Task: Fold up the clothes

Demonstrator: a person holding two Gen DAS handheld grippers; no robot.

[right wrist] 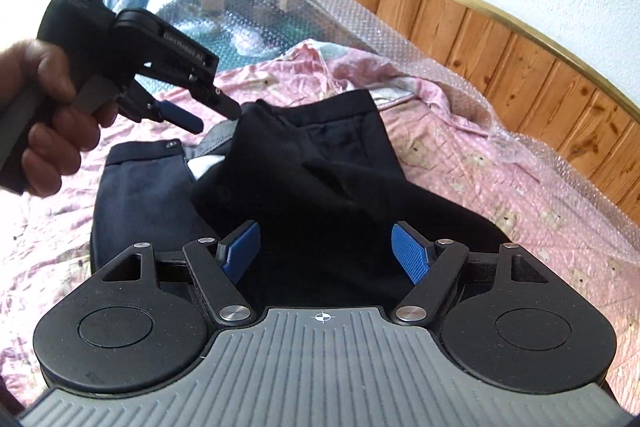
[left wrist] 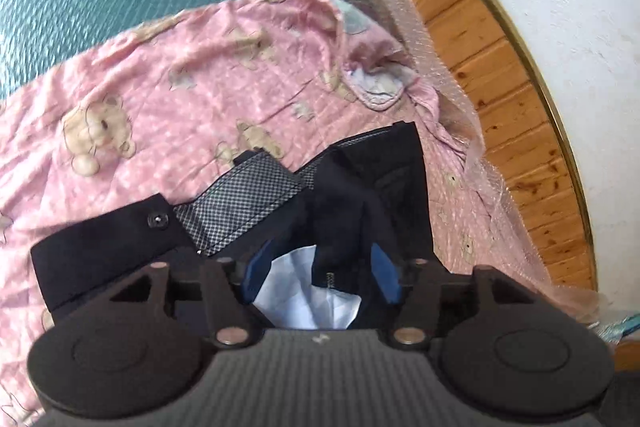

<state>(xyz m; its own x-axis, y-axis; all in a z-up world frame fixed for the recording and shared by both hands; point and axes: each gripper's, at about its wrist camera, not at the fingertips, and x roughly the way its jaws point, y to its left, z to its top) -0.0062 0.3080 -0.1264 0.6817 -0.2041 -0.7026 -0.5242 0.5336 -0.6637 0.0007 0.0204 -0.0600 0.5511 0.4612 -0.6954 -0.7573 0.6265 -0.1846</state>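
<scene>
Left wrist view: left gripper [left wrist: 322, 275] hangs over the waistband end of dark trousers [left wrist: 384, 187] on a pink quilt [left wrist: 160, 99]. Jaws about half apart. Dark cloth and the white pocket lining [left wrist: 304, 295] sit between the blue pads [left wrist: 386, 275], but they don't look pressed on it, so I read nothing as held. Check-patterned inner waistband [left wrist: 240, 203] is flipped open and the button flap [left wrist: 120, 247] lies out to the left. Wooden headboard [left wrist: 500, 87] and bubble wrap [left wrist: 420, 47] are on the right. Frame is blurry at the top.

Right wrist view: right gripper [right wrist: 324, 251] is wide open and low over a heaped fold of the trousers [right wrist: 320, 167]. Black cloth fills the gap, with the pads clear on both sides, so no grip. Left gripper [right wrist: 208, 115] is seen from the side in a hand [right wrist: 52, 115], tips just at the raised top edge of the cloth. Can't tell from here if it touches.

Risks, as I judge them: neither tool holds the garment, so the lifted fold can slump and undo itself. If the left closes now, it may catch the pocket lining alone and drag it out. The right could pinch several layers at once and skew the fold. The loose quilt may get grabbed along with the cloth.
</scene>
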